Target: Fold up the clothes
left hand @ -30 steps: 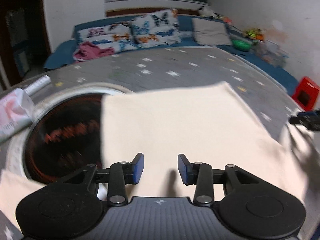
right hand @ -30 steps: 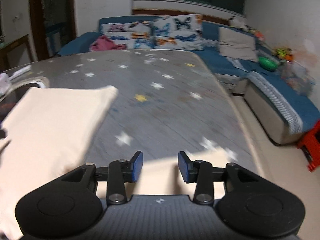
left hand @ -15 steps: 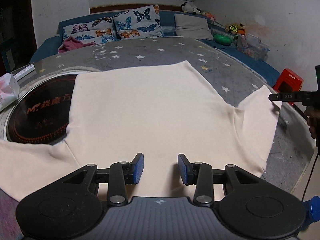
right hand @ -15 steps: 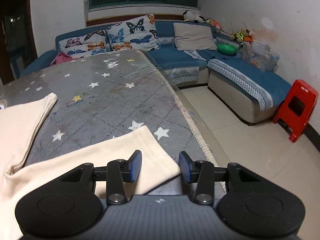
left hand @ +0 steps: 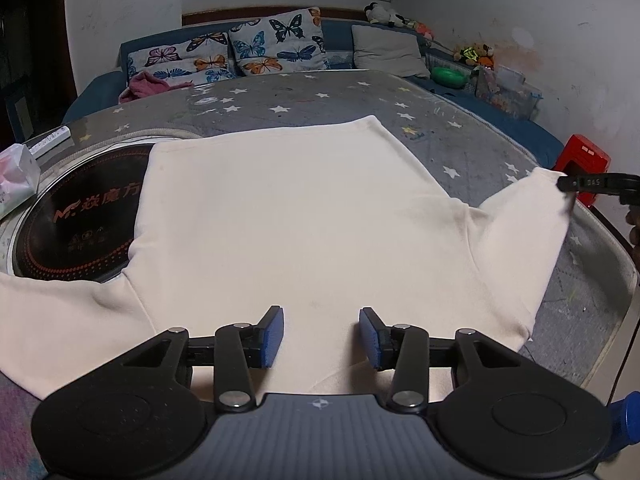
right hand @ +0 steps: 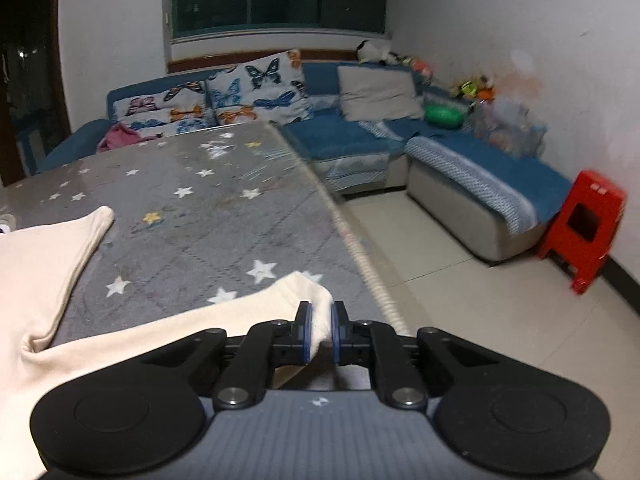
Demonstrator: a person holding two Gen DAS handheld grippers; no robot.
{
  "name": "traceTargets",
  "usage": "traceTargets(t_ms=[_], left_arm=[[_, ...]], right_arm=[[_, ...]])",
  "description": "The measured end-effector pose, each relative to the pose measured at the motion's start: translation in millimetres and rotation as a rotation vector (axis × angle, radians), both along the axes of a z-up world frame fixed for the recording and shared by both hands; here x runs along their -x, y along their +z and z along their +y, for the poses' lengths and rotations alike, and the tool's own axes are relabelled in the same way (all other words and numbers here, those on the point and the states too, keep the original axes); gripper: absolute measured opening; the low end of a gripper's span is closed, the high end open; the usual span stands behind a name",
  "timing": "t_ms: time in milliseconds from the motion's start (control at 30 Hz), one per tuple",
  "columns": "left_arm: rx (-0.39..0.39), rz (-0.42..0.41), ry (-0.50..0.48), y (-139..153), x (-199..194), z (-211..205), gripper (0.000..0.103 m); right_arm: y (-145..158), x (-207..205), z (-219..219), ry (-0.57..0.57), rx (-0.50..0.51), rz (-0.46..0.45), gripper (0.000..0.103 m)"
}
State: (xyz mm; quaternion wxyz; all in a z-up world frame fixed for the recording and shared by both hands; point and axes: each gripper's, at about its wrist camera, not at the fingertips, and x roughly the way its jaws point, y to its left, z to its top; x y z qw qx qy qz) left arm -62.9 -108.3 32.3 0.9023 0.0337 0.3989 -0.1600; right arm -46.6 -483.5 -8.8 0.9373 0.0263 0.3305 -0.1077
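Nearest to us, our left gripper point(left hand: 321, 332) hangs over the near edge of the shirt point(left hand: 296, 216), fingers point(left hand: 272, 336) apart at a middling width with cloth under them but nothing between the pads. They have just spread a little further. The shirt lies flat on the desk point(left hand: 460, 132), a cream top spread open, its body running away from us toward the sofa point(right hand: 348, 140).

Our right gripper point(right hand: 319, 330) has just closed on the end of the right sleeve point(right hand: 256, 312); its fingers stand narrow with a fold of cream cloth pinched between the pads. In the left view the same tip shows at the far right, at the sleeve's end near the desk's rim.

The relation that matters: the sleeve's long axis runs sideways, from the right gripper's hold back toward the shirt's body on our left. We judge that the coming move is to carry that sleeve end leftward, across the body, so the right hand is the one placed to do it. The left hand is nearer the collar side and could pin the cloth while the sleeve travels.

The other sleeve point(left hand: 60, 320) reaches out to our left, its end past the frame. Beyond it part of the body lies over a dark round cooktop point(left hand: 76, 224) set in the desk. The far hem lies straight across, well short of the desk's far edge.
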Motion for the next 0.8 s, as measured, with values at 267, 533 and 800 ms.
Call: traceTargets(t_ms=[267, 533, 800], left_arm=[[-0.005, -0.001, -0.005, 0, 1, -2, 0.049], [0.006, 0.004, -0.021, 4, 7, -4, 0.050], [0.000, -0.007, -0.087, 7, 22, -14, 0.051]], right_arm=[[-10, 1, -9, -0.060, 0.012, 0.046, 0.022], [14, 8, 23, 0.108, 0.002, 0.010, 0.024], [19, 1, 103, 0.442, -0.070, 0.050, 0.029]])
